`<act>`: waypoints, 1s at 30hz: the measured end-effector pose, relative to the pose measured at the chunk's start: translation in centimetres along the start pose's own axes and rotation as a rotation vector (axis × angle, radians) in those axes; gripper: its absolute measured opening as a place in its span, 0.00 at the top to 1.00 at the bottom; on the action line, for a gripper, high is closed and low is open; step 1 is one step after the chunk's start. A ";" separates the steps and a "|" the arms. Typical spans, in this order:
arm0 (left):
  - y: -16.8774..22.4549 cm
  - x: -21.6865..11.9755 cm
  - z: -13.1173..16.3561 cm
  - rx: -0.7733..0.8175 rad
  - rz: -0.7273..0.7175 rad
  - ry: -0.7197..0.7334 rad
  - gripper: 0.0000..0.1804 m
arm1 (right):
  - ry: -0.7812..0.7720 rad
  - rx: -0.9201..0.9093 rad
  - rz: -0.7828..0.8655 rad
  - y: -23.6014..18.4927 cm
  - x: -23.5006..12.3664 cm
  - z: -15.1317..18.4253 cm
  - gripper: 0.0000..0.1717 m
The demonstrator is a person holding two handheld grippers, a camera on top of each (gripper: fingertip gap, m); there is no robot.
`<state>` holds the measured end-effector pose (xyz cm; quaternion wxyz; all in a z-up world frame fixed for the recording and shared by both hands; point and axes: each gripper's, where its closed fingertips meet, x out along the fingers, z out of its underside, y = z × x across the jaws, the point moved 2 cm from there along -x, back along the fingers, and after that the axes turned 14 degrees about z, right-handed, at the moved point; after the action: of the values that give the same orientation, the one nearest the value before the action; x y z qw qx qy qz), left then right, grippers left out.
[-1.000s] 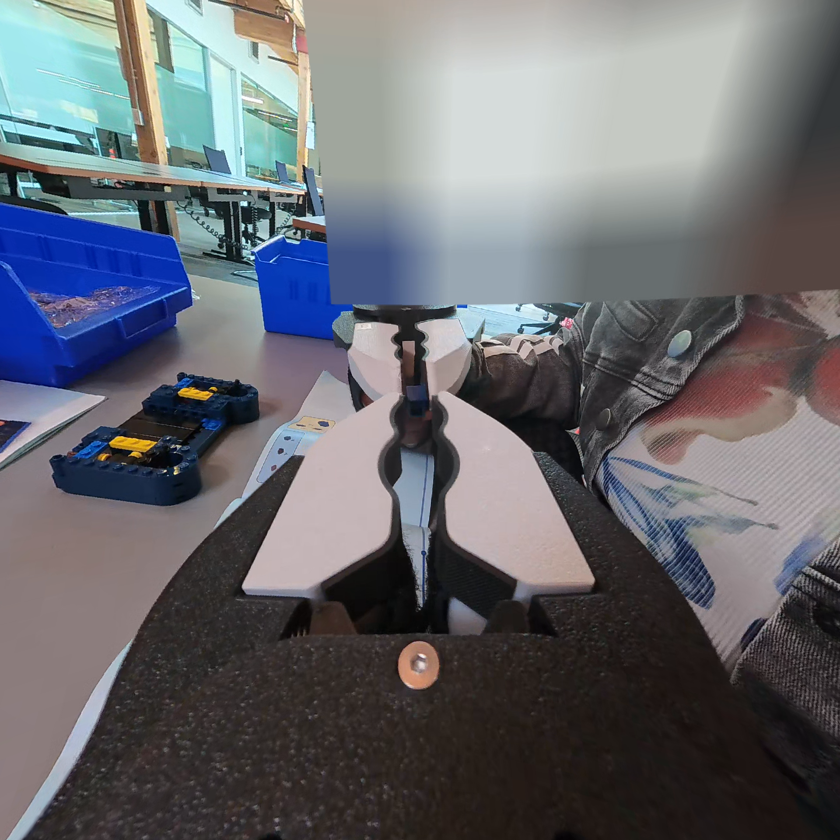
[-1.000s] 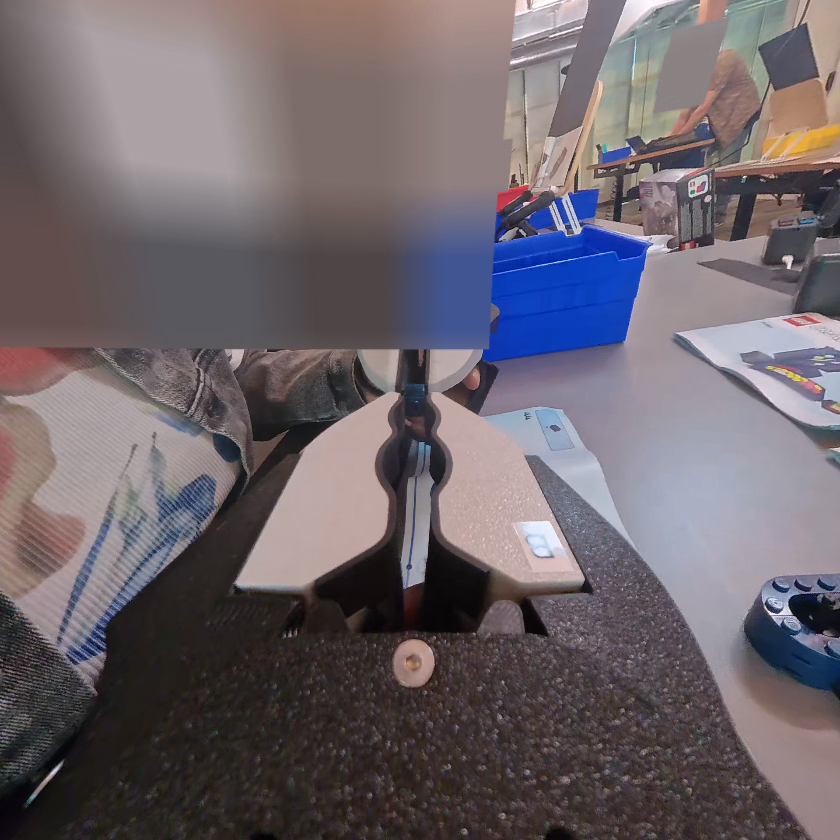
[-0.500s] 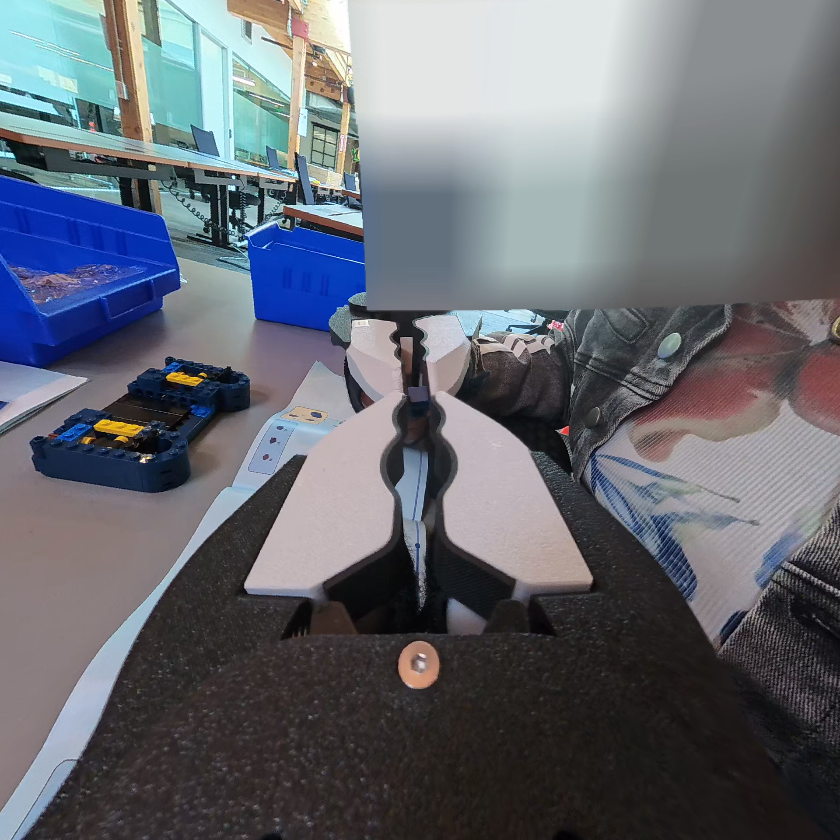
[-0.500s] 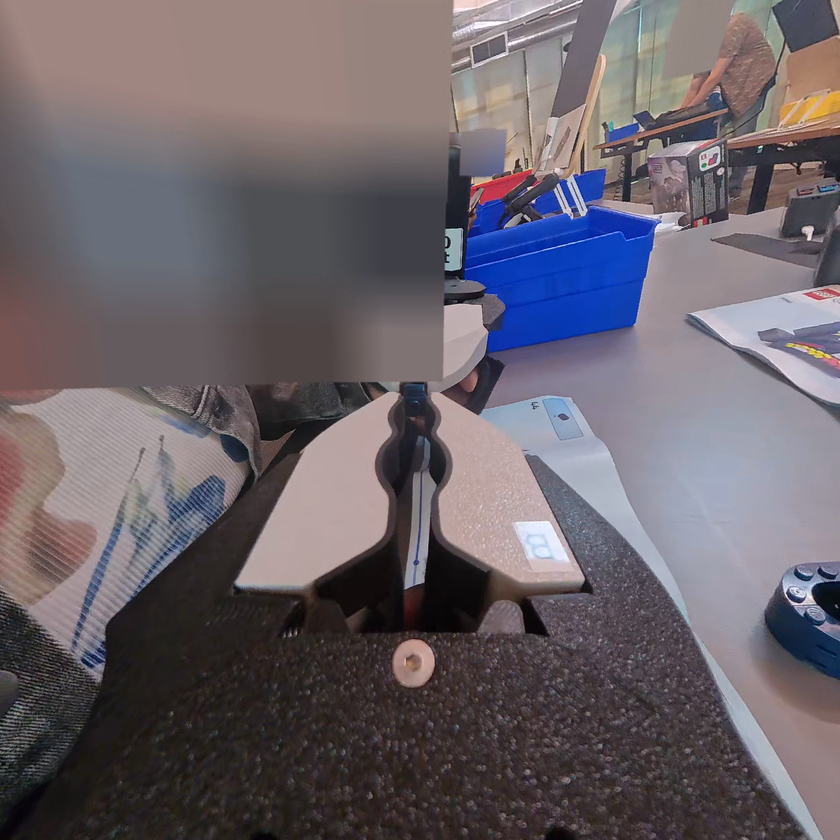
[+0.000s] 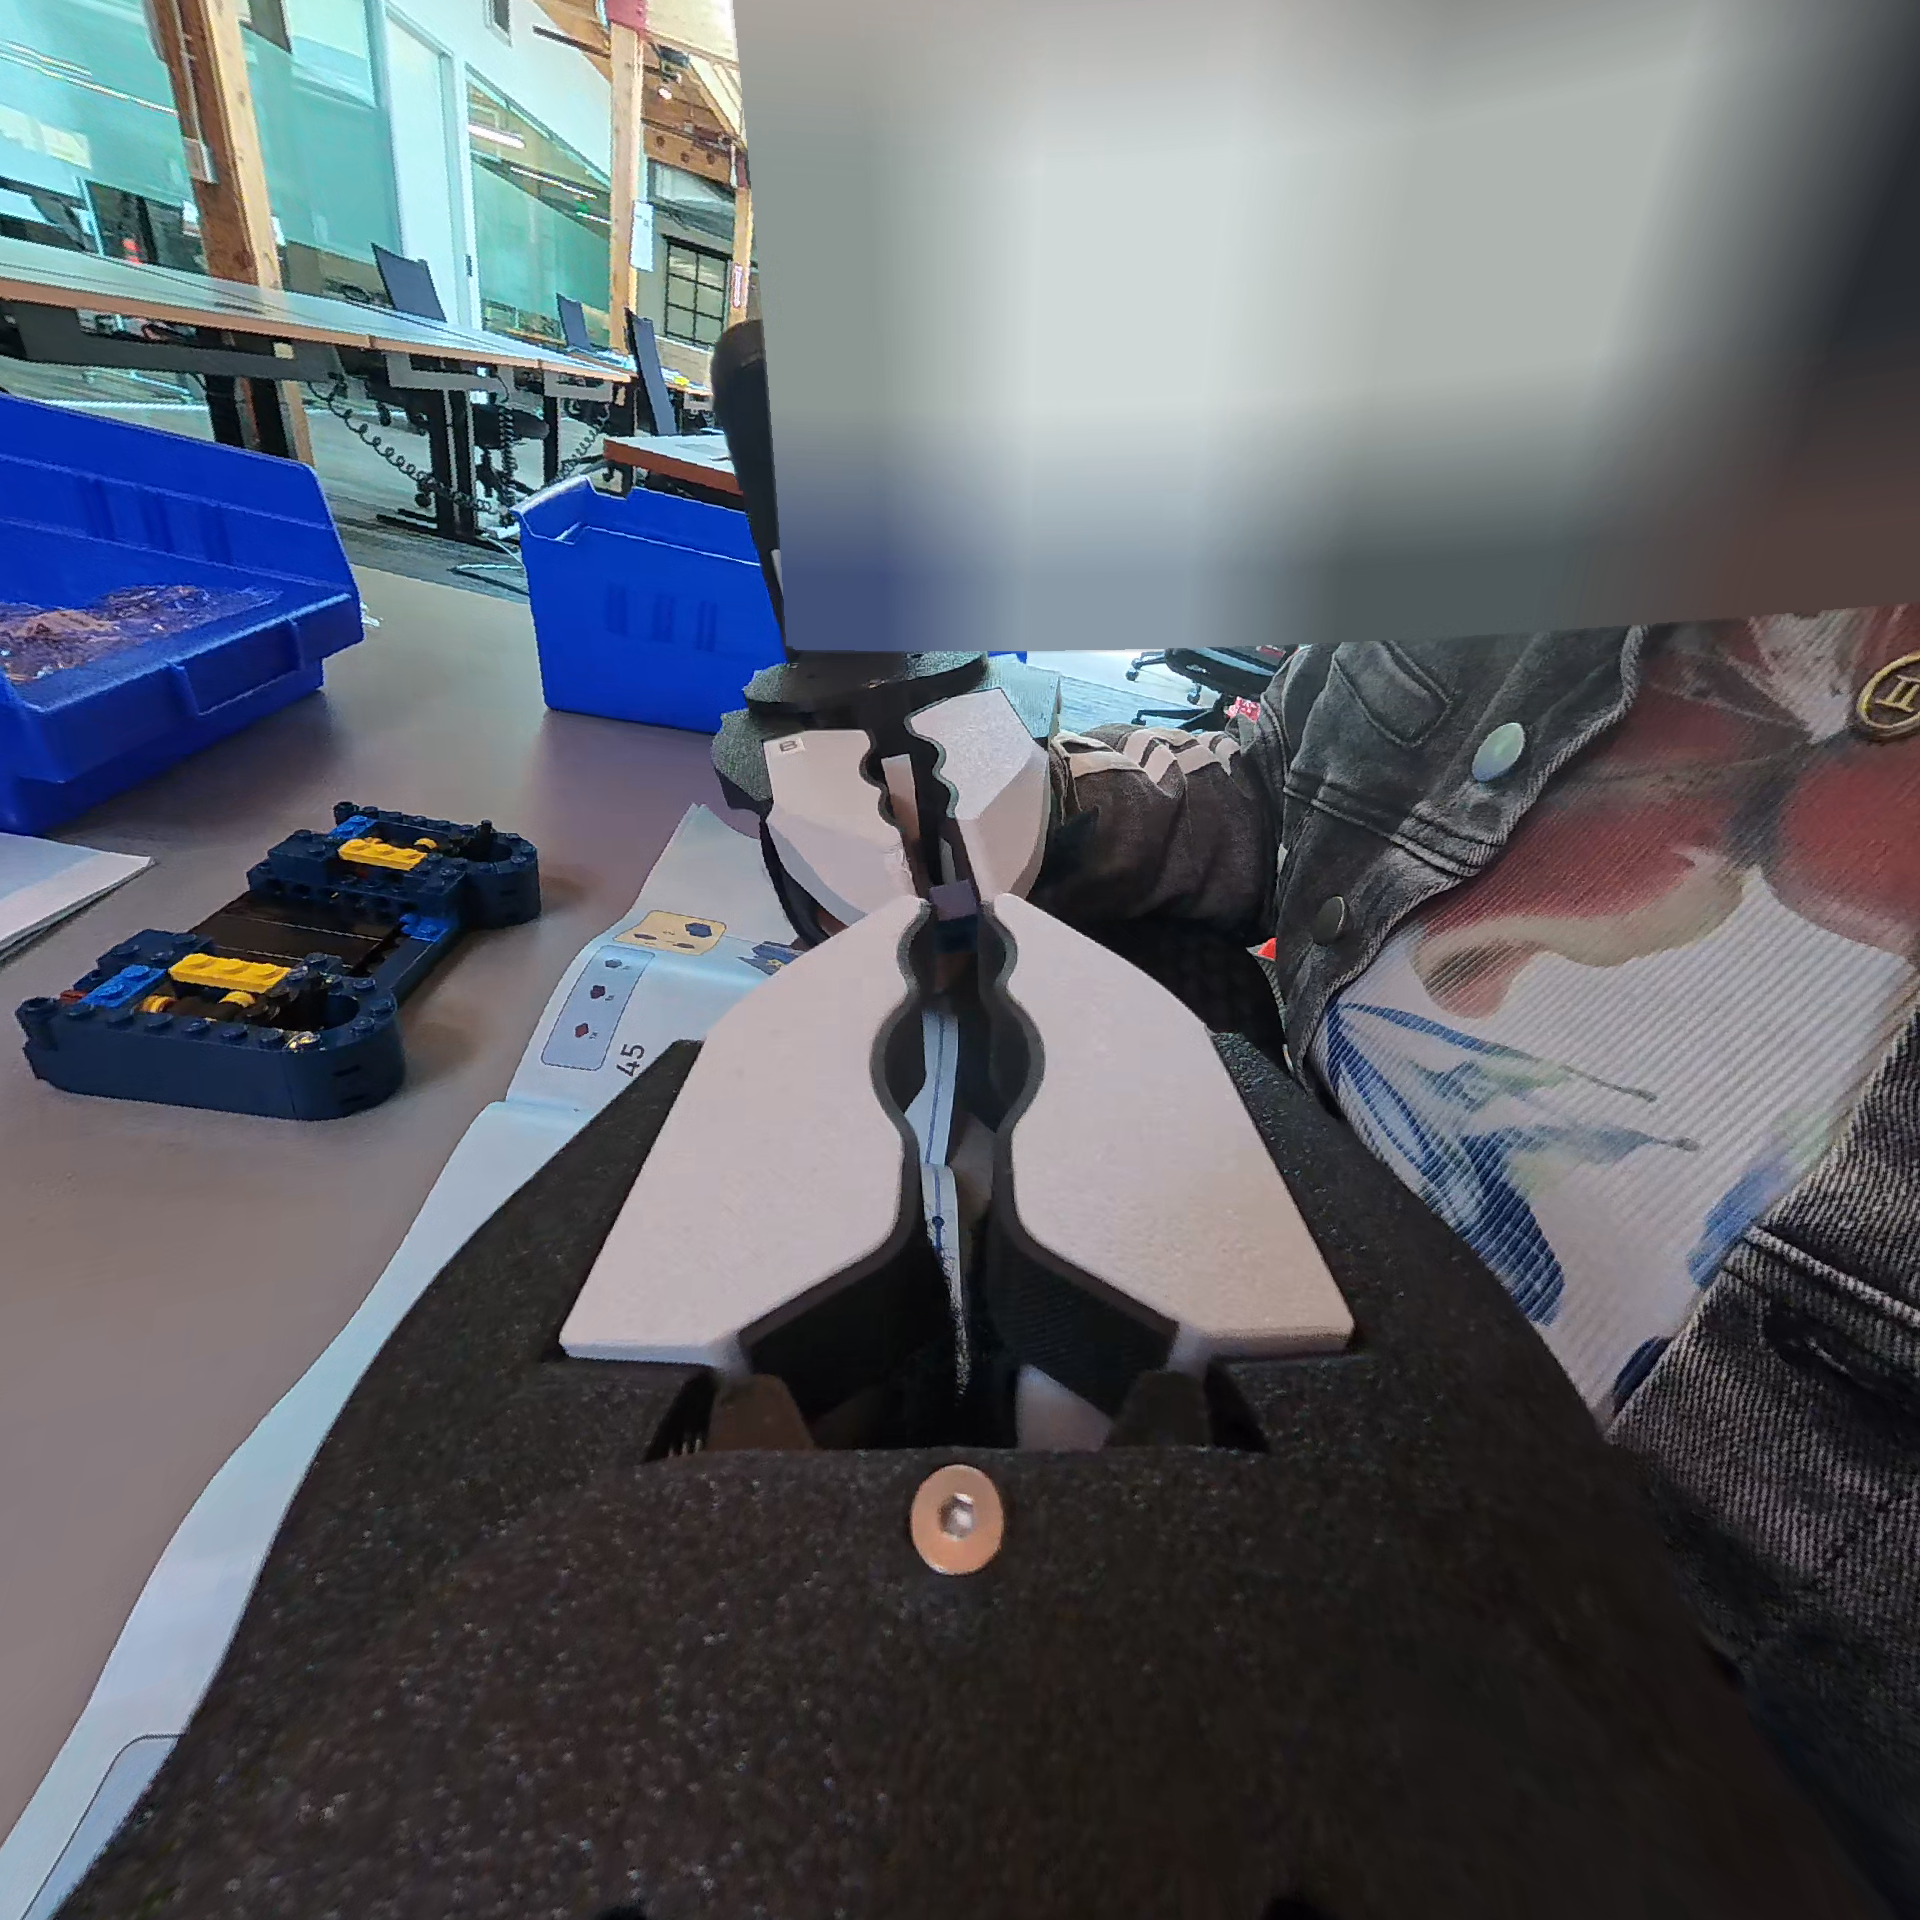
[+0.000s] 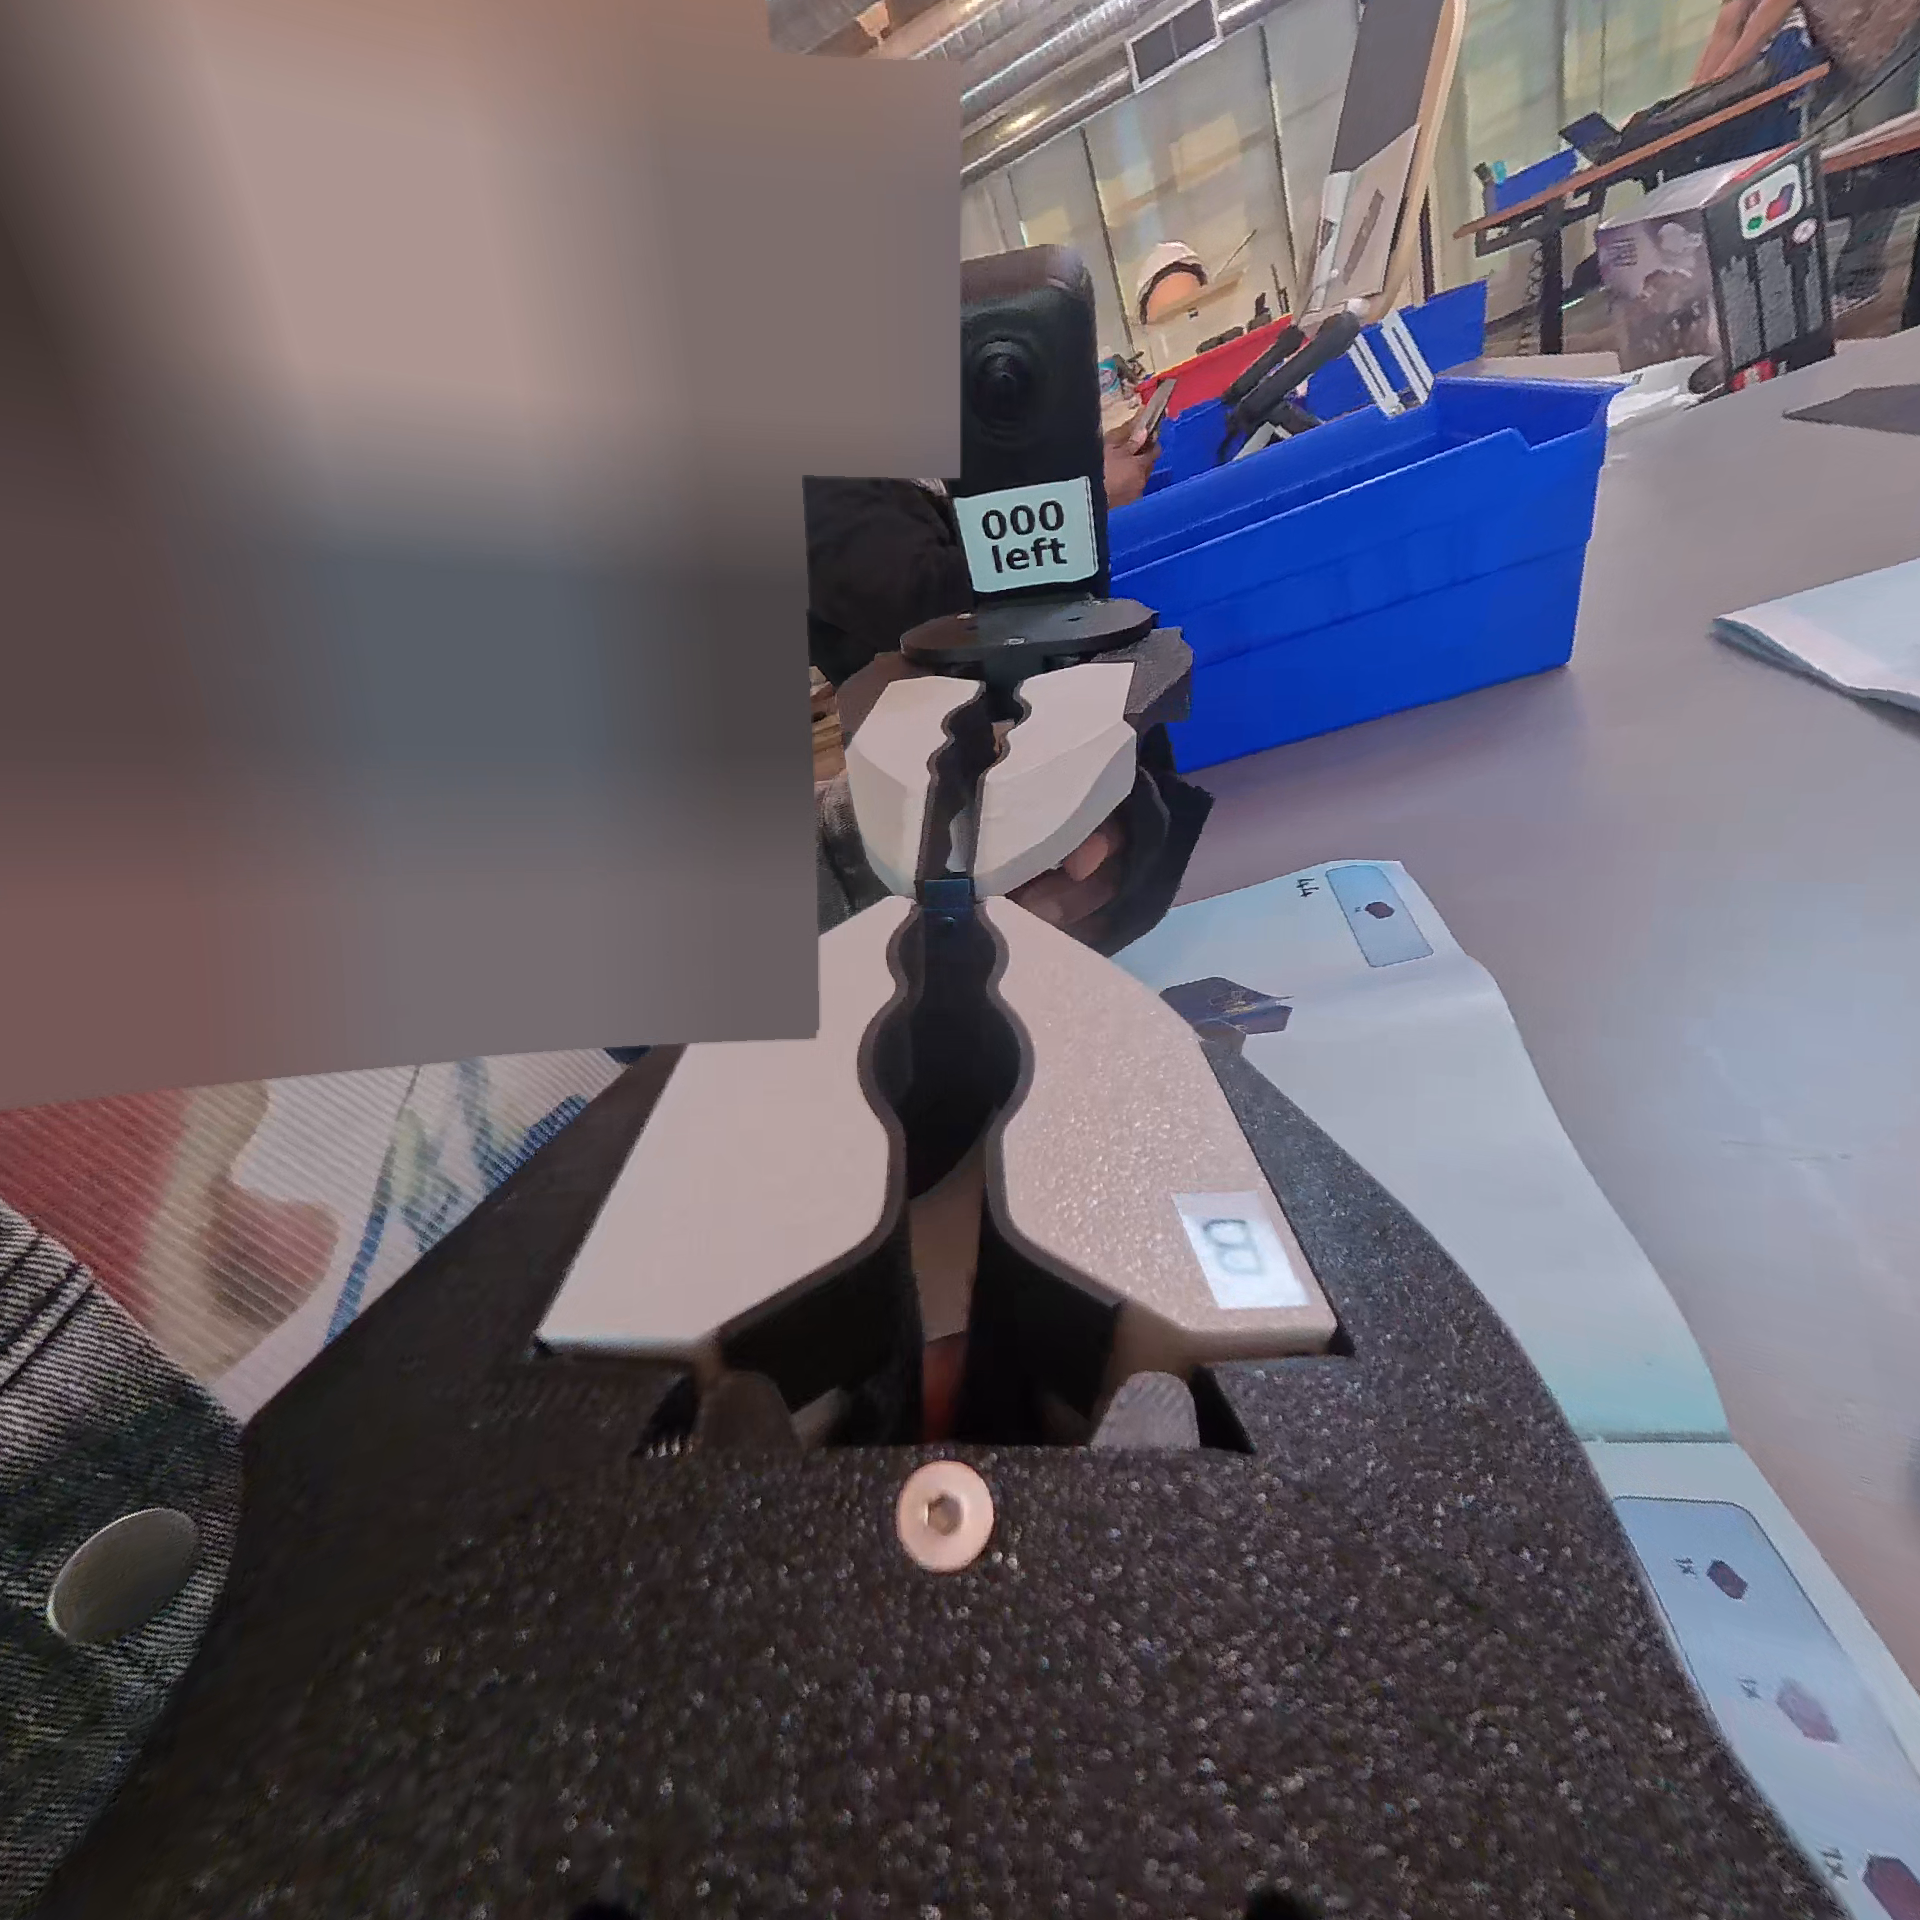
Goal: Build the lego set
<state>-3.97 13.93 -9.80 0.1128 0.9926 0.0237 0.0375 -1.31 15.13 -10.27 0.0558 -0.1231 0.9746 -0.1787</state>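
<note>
My two grippers meet tip to tip above the table edge, in front of a person's torso. In the left wrist view my left gripper is shut on a small dark blue brick piece, with the right gripper just beyond it, its tips at the same piece. In the right wrist view my right gripper is shut on the small dark blue piece, and the left gripper faces it from the far side. How the piece is shared between the two pairs of pads is partly hidden.
A dark blue brick assembly with yellow parts lies on the grey table at the left. An open instruction booklet lies under the grippers and shows in the right wrist view. Blue bins stand behind. Another booklet lies far right. My two grippers' fingertips are within a few centimetres of each other.
Both grippers stayed tip to tip with the small piece between them. My left jaws narrowed slightly onto it. Both views shifted a little, and the right gripper rose and tilted.
</note>
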 end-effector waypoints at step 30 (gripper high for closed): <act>0.3 -0.1 0.2 -0.085 0.063 0.009 0.96 | -0.025 0.041 -0.039 -0.3 0.1 0.3 0.95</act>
<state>-4.03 13.63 -9.96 0.1536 0.9870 -0.0086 0.0465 -1.28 14.76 -10.44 0.0670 -0.1433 0.9673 -0.1983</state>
